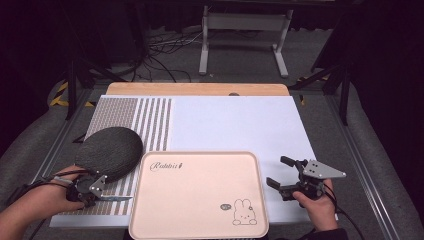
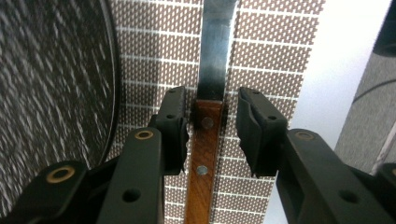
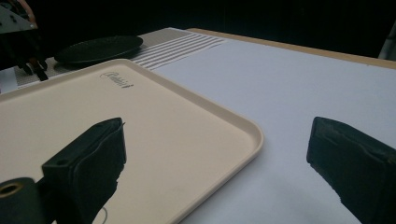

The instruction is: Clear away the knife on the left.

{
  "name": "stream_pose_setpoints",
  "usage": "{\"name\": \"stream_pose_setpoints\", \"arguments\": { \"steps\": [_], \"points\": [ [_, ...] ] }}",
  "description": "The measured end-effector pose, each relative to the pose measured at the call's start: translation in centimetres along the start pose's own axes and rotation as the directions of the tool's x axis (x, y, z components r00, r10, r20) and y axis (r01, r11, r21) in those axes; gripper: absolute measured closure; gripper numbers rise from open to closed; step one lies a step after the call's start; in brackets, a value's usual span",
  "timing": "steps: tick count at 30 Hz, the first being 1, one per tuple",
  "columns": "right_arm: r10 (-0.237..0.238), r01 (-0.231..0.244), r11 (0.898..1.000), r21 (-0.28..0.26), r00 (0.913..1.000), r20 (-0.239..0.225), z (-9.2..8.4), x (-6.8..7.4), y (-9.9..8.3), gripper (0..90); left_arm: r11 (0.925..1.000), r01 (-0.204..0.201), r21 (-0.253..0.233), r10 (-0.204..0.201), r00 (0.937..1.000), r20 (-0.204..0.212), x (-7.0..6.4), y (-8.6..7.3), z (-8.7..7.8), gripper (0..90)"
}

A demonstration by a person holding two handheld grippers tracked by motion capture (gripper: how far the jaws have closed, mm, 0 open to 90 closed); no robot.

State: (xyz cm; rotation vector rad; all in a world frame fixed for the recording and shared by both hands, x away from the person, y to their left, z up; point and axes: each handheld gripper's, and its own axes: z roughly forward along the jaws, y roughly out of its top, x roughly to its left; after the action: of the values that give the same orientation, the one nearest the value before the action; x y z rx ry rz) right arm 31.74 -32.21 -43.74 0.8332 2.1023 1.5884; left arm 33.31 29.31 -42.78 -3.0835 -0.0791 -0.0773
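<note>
A knife lies on the brown patterned part of the mat, with its wooden handle (image 2: 203, 140) and its steel blade (image 2: 215, 56) pointing away from the camera. In the high view its blade (image 1: 119, 198) points right toward the tray. My left gripper (image 1: 102, 196) straddles the handle: the left pad is at the wood, the right pad stands a little off it, so the left gripper (image 2: 212, 126) is open around it. My right gripper (image 1: 276, 171) is open with nothing between its jaws, just right of the tray; the right gripper (image 3: 215, 154) hovers over the tray's edge.
A cream tray (image 1: 200, 195) with a rabbit drawing sits at the front centre, the tray (image 3: 140, 121) bare. A dark round plate (image 1: 109, 150) lies behind my left hand, the plate (image 2: 51, 84) close to the left jaw. The white mat (image 1: 235, 125) stretches behind.
</note>
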Motion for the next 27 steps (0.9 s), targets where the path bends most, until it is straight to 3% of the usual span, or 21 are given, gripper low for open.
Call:
{"name": "stream_pose_setpoints", "arguments": {
  "steps": [4, 11, 14, 18, 22, 24, 27],
  "points": [
    [-0.001, 0.001, 1.000, 0.001, 1.0000, -0.006, 0.05, 0.04, -0.02, 5.4, 0.9997, -0.023, -0.003, 0.023, 0.9996, 0.017, -0.05, 0.03, 0.08, 76.7],
    [-0.003, 0.003, 1.000, -0.001, 0.9999, -0.011, 0.06, 0.08, -0.01, 5.7, 0.9990, -0.044, -0.004, 0.045, 0.9988, 0.022, 0.04, 0.02, 0.08, 77.6],
    [-0.003, 0.003, 1.000, 0.000, 0.9999, -0.013, 0.08, 0.07, -0.02, 5.7, 0.9993, -0.035, -0.013, 0.035, 0.9989, 0.030, 0.10, -0.14, 0.08, 77.8],
    [-0.002, 0.002, 1.000, 0.002, 0.9999, -0.015, 0.12, 0.08, -0.01, 5.8, 0.9995, -0.003, -0.033, 0.005, 0.9978, 0.066, 0.54, -0.69, 0.04, 78.0],
    [0.000, 0.000, 1.000, 0.005, 0.9999, -0.014, 0.08, 0.08, -0.02, 5.9, 0.9993, -0.002, -0.036, 0.004, 0.9978, 0.066, 0.57, -0.73, -0.02, 78.0],
    [0.002, -0.002, 1.000, 0.005, 0.9999, -0.012, 0.04, 0.06, -0.02, 6.0, 0.9987, 0.017, -0.048, -0.013, 0.9971, 0.075, 0.49, -0.79, -0.17, 78.0],
    [0.003, -0.002, 1.000, 0.004, 0.9999, -0.010, 0.02, 0.05, -0.01, 6.0, 0.9932, 0.097, -0.065, -0.086, 0.9847, 0.152, 0.48, -0.89, -0.64, 78.1]
  ]
}}
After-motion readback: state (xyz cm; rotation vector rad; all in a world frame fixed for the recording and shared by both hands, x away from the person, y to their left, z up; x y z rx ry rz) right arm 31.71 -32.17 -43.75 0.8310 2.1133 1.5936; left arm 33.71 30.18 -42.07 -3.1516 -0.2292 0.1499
